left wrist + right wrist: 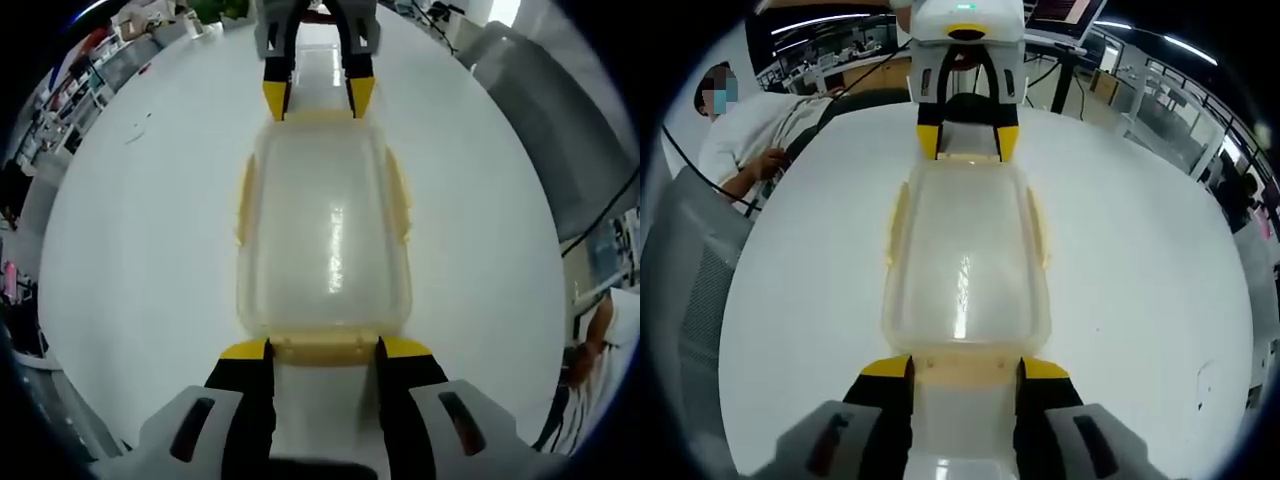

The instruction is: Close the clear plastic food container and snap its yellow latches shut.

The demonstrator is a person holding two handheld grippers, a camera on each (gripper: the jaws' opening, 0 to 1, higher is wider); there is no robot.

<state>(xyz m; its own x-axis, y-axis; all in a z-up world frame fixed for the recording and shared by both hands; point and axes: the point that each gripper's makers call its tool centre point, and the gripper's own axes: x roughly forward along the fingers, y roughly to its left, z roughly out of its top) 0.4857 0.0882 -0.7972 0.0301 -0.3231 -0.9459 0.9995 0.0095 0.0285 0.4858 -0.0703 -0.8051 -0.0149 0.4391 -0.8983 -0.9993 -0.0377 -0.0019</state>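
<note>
The clear plastic container [325,240] lies lengthwise on the white table [150,250] with its lid resting on top. Yellow latches [243,200] run along its long sides and both short ends. In the left gripper view my left gripper [325,349] is open, its yellow-tipped jaws flanking the near end latch [325,352]. Opposite, my right gripper [317,97] stands open at the far end. The right gripper view looks from the other side at the container [965,260]: the right gripper [966,368] straddles the end latch [965,372], and the left gripper [967,140] is at the far end.
A grey chair [560,120] stands by the table's edge. A seated person [740,140] is at the far left of the right gripper view, beside a grey chair back [690,290]. Shelves with clutter [70,90] lie beyond the table.
</note>
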